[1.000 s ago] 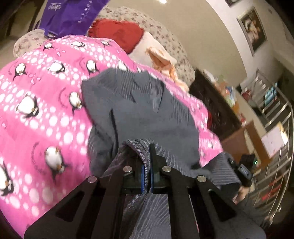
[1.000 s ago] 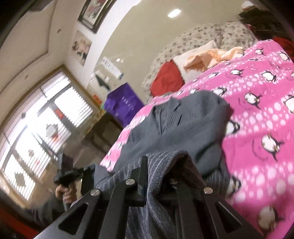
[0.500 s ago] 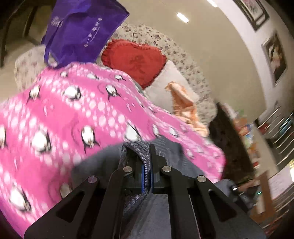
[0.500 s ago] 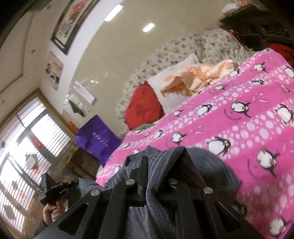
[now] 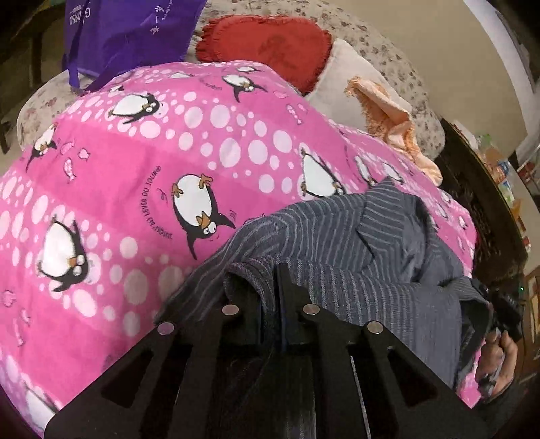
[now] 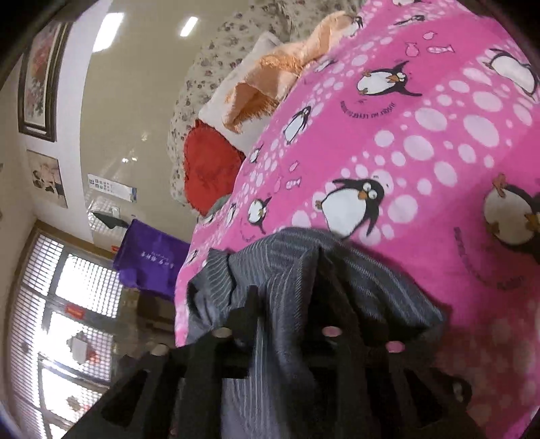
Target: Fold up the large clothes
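Through the left wrist camera we see our left gripper [image 5: 268, 287] with its fingers pinched tight on a bunched fold of the grey striped garment [image 5: 337, 243], so that almost no gap shows between them. The garment lies on the pink penguin blanket [image 5: 152, 162], spreading from the fingers toward the right, its collar turned up near the far edge. Beyond the blanket sit a purple bag [image 5: 128, 30], a red heart cushion [image 5: 270, 44] and a peach cloth [image 5: 388, 118] draped over a pale pillow [image 5: 341, 84]. At the right edge our right hand [image 5: 499, 364] grips the handle of the other tool.

Through the right wrist camera we see our right gripper [image 6: 287, 304] largely buried in the same garment [image 6: 303, 263], the cloth draped over and between the fingers; they are closed on it. The garment rests on the blanket [image 6: 422, 141], near its edge. Farther off are the red cushion [image 6: 209, 172], the peach cloth [image 6: 270, 77], the purple bag [image 6: 148, 256] and a bright window [image 6: 67, 304].
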A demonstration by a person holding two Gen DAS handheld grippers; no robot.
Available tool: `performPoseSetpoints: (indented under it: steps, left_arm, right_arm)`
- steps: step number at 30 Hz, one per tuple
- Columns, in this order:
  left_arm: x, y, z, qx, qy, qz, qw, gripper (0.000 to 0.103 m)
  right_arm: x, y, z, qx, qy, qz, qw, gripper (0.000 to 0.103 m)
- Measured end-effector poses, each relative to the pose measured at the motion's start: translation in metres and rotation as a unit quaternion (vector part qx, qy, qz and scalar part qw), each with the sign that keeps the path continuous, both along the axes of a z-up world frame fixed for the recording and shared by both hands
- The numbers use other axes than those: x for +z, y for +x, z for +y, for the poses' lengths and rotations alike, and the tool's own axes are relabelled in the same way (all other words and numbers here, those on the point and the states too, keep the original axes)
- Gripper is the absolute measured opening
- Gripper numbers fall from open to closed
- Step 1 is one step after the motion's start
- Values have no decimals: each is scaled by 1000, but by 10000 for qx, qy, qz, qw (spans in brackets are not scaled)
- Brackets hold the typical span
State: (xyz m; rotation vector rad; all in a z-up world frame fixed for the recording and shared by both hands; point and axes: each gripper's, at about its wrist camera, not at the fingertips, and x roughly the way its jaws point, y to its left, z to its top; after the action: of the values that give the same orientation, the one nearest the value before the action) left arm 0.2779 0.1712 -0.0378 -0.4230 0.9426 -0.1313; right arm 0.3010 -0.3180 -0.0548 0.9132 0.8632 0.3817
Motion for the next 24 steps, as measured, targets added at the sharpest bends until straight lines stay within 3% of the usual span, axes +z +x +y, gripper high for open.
performPoseSetpoints:
  steps: [3, 5, 6, 8, 9, 12, 13, 15, 16, 18, 24]
  left_arm:
    - [14, -17, 7, -151, -1, -43, 9999, 9]
    - [21, -29, 8, -262, 164, -75, 9995, 15]
    - [22, -35, 8, -286, 255, -76, 9992, 23]
    - [24, -48, 10, -163, 532, -145, 9983, 54]
    - [24, -55, 13, -90, 597, -201, 9980, 57]
    - [26, -76, 23, 219, 562, -314, 9977, 56]
    - [30, -87, 24, 304, 520, -446, 9972, 56]
    - [41, -113, 13, 201, 410, -768, 9960, 54]
    - [44, -124, 2, 42, 388, -867, 9955, 47]
    - [45, -145, -24, -368, 343, -912, 9946, 35]
    - [17, -178, -97, -1210, 393, -623, 9899, 35]
  right_arm:
    - [23, -25, -7, 80, -51, -214, 9997, 31]
    - [42, -49, -12, 36, -473, -485, 9977, 35]
    - [50, -62, -13, 45, -711, -594, 9957, 35]
    - [64, -85, -8, 175, -1150, -819, 9898, 35]
    - [70, -100, 1, 380, -1368, -1014, 9847, 35]
    - [69, -130, 40, 1235, -1905, -1313, 9650, 35]
    - [62, -141, 62, 1687, -2223, -1375, 9504, 35]
    - [49, -152, 87, 2013, -2790, -1429, 9280, 33]
    - [40, -155, 100, 2151, -2937, -1442, 9201, 29]
    - [24, -154, 113, 2283, -2979, -1343, 9171, 27]
    - [5, -124, 145, 2290, -3313, -1207, 9073, 25]
